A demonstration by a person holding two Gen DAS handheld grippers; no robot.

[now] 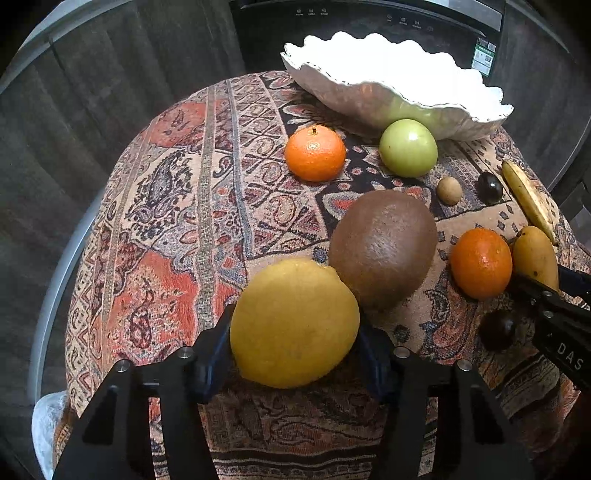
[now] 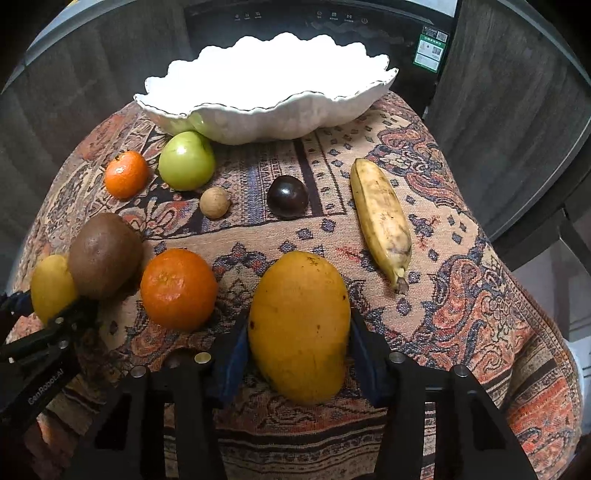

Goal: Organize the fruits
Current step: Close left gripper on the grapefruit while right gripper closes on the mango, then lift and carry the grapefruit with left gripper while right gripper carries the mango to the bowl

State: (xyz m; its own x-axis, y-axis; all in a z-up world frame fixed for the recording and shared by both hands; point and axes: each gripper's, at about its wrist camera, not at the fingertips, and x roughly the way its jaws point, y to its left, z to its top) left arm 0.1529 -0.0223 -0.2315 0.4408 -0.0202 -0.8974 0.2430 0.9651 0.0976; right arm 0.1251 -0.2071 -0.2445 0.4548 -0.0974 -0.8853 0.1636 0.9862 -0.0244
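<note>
My left gripper (image 1: 295, 339) is shut on a yellow lemon (image 1: 294, 322) at the near left of the patterned table. My right gripper (image 2: 297, 345) is shut on a yellow mango (image 2: 300, 325) at the near middle. A brown kiwi (image 1: 383, 248) touches the lemon. An orange (image 2: 178, 288) lies between kiwi and mango. Farther back lie a small mandarin (image 2: 125, 179), a green apple (image 2: 187, 161), a small tan nut-like fruit (image 2: 215, 202), a dark plum (image 2: 287, 196) and a banana (image 2: 382, 218). A white scalloped bowl (image 2: 258, 118) stands at the back.
The table is covered by a patterned cloth (image 2: 461, 295) that drops off at left and right edges. A second dark fruit (image 1: 498, 329) lies by the right gripper's body. A dark appliance (image 2: 314, 22) stands behind the bowl.
</note>
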